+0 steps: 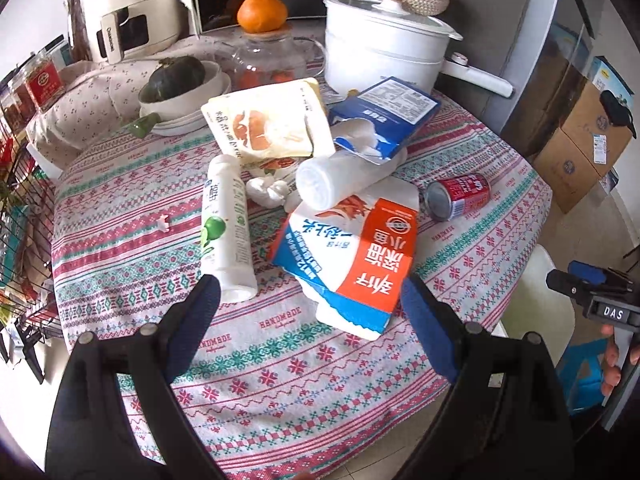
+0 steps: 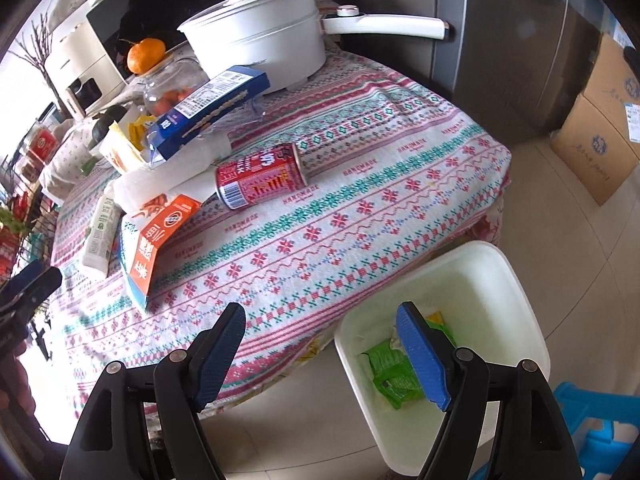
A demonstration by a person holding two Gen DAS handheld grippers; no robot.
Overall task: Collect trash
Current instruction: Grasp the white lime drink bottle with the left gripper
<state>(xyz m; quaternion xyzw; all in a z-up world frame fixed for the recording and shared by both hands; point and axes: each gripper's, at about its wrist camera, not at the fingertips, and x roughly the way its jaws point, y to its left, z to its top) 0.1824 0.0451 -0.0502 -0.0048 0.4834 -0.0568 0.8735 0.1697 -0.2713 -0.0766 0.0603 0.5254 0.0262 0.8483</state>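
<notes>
Trash lies on the patterned tablecloth: an orange-and-blue snack bag, a white bottle with a lime label, a red can on its side, a white roll, a blue bag, a cream bag and crumpled tissue. My left gripper is open and empty, just short of the snack bag. My right gripper is open and empty, above the table edge and the white bin, which holds a green wrapper. The can and snack bag also show there.
A white pot with a long handle, a glass jar with a mandarin on top, a bowl with a dark squash and an air fryer stand at the back. Cardboard boxes and a blue stool are on the floor.
</notes>
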